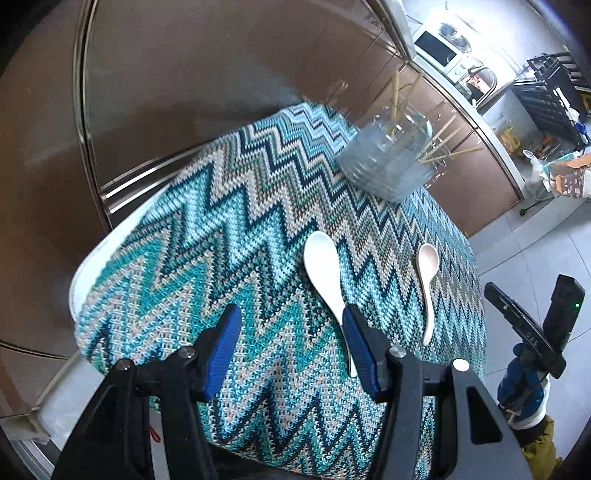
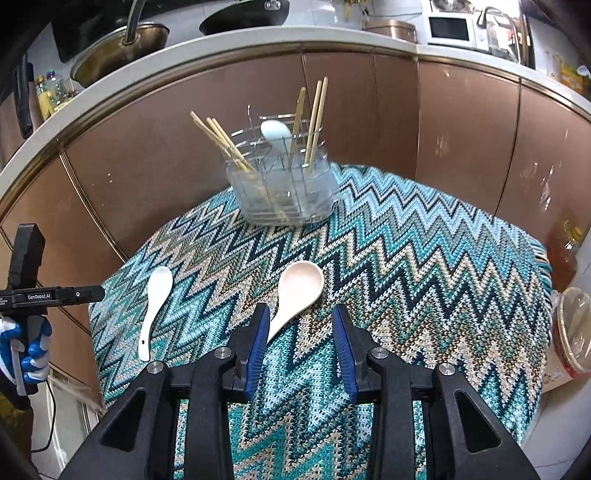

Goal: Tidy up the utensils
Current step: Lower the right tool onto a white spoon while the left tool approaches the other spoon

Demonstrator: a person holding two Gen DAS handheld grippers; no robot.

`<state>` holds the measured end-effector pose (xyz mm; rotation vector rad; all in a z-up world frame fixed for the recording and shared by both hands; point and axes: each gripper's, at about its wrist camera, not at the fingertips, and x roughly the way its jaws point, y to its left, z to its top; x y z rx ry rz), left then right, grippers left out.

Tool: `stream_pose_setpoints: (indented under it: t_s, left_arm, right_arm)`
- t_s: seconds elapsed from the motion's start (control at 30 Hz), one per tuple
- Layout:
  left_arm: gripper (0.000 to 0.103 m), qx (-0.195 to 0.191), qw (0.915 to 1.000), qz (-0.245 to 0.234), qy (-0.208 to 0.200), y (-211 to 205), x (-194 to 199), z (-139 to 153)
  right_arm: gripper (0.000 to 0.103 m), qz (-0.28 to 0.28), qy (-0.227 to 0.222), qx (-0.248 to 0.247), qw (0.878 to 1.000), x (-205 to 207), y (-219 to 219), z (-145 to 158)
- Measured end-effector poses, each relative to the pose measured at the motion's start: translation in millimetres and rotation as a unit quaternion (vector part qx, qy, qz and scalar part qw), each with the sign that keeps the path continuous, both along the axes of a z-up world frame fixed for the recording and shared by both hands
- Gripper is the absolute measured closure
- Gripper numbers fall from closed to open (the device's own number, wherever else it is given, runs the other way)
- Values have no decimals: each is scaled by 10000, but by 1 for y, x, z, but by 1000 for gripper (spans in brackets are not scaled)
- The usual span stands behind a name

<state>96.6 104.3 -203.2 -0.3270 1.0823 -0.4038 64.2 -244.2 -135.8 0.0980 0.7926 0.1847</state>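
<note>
A white spoon (image 1: 325, 273) and a pale pink spoon (image 1: 427, 280) lie on the zigzag cloth (image 1: 221, 258). My left gripper (image 1: 291, 350) is open above the cloth, its right finger over the white spoon's handle. In the right wrist view my right gripper (image 2: 301, 350) is open, its left finger beside the pink spoon's (image 2: 295, 291) handle. The white spoon (image 2: 155, 306) lies further left. A clear utensil holder (image 2: 284, 184) at the far edge holds several chopsticks (image 2: 314, 122) and a pale blue spoon (image 2: 275, 133). The holder also shows in the left wrist view (image 1: 388, 162).
Brown cabinet doors (image 2: 369, 110) curve behind the table. A counter above carries pans (image 2: 118, 51) and a microwave (image 2: 448, 29). A bottle of amber liquid (image 2: 563, 254) and a wrapped container (image 2: 574, 332) stand off the cloth's right edge. The other handheld gripper shows at the left (image 2: 26, 291).
</note>
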Motion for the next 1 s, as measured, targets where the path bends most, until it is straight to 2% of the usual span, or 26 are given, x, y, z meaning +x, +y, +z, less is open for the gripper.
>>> stream_pose_setpoints:
  t_s: [0.47, 1.0]
  left_arm:
    - [48, -204, 9989, -88, 414, -8, 27, -25]
    - [50, -226, 9988, -212, 373, -27, 46, -30]
  right_arm:
    - [66, 166, 486, 149, 9986, 36, -8, -21]
    - [66, 225, 755, 347, 9963, 61, -20, -40]
